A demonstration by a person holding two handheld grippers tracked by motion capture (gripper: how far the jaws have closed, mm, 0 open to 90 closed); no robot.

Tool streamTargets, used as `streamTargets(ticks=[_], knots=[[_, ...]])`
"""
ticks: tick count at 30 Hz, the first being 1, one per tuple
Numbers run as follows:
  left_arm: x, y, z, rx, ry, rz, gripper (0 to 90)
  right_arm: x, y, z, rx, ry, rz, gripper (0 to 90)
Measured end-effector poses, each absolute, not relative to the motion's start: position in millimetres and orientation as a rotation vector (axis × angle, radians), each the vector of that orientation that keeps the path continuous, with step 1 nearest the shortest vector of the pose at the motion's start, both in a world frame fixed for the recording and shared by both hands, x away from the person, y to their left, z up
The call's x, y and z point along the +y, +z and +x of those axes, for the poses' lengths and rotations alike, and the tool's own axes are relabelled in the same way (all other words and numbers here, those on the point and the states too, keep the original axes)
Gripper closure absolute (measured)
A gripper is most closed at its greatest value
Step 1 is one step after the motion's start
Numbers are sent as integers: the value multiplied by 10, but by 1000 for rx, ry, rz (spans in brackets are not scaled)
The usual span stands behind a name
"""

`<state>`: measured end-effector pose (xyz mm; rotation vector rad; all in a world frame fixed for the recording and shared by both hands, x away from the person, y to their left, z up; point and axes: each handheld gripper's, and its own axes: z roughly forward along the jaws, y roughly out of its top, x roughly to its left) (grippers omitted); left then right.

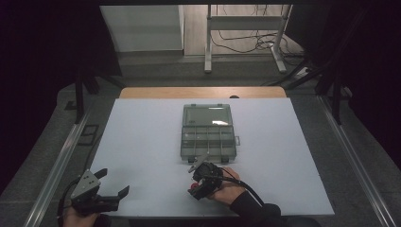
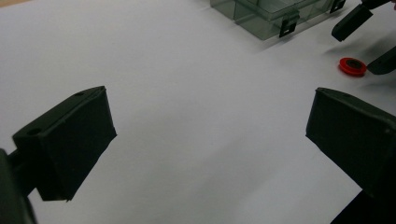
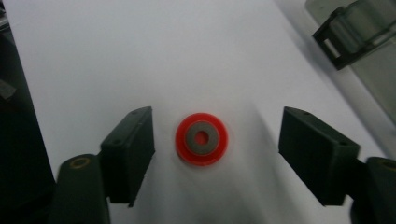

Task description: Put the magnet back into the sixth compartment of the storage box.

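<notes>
Right gripper view: right gripper (image 3: 215, 154) released, jaws straddling small red plastic ring with grey centre (image 3: 201, 138) on white table (image 3: 140, 56). Clear compartment box (image 3: 359, 28) at 2 o'clock. Left gripper (image 2: 205, 144) released, idle. Risk: flat ring skids from off-centre pinch.

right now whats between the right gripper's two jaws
A small red disc with a grey ring on top lies flat on the white table, centred between the open right gripper jaws, touching neither, per the right gripper view.

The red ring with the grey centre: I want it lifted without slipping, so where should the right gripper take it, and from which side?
Grip the red ring across its outer rim, coming straight down. It lies flat on the white table, so only its edge offers opposing faces. The right gripper already stands open with a jaw on either side.
</notes>
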<state>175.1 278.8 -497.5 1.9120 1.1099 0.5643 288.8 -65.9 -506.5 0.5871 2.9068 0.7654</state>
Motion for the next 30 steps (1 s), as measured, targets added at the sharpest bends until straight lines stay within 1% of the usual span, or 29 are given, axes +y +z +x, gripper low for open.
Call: streamTargets(ticks=[2,3,4,7,8,9,12,13,14,15,16,30], knots=[[2787,-4975,1751,1109,565,1912,15,-652,-5082,2893,2929,753,592,325],[2787,-4975,1751,1109,565,1912,15,-652,-5082,2893,2929,753,592,325],[2787,-4975,1751,1109,565,1913,16,-650,-5096,2901,2939,748,581,362],[2787,-4975,1751,1108,565,1913,15,-642,-5113,2901,2950,738,562,416],[2787,-4975,1751,1108,565,1914,15,-642,-5113,2901,2950,738,562,416],[2787,-4975,1751,1108,565,1914,15,-633,-5123,2892,2951,734,542,456],[2786,-4975,1751,1107,565,1915,16,-623,-5132,2876,2943,723,514,518],[2786,-4975,1751,1107,565,1915,16,-623,-5132,2876,2943,723,514,518],[2786,-4975,1751,1106,565,1915,16,-622,-5129,2866,2936,715,479,600],[2786,-4975,1751,1106,565,1915,16,-622,-5129,2866,2936,715,479,600],[2786,-4975,1751,1106,565,1915,16,-617,-5126,2854,2938,710,470,623],[2780,-4975,1748,1099,567,1919,16,-630,-5109,2860,2945,720,480,626]])
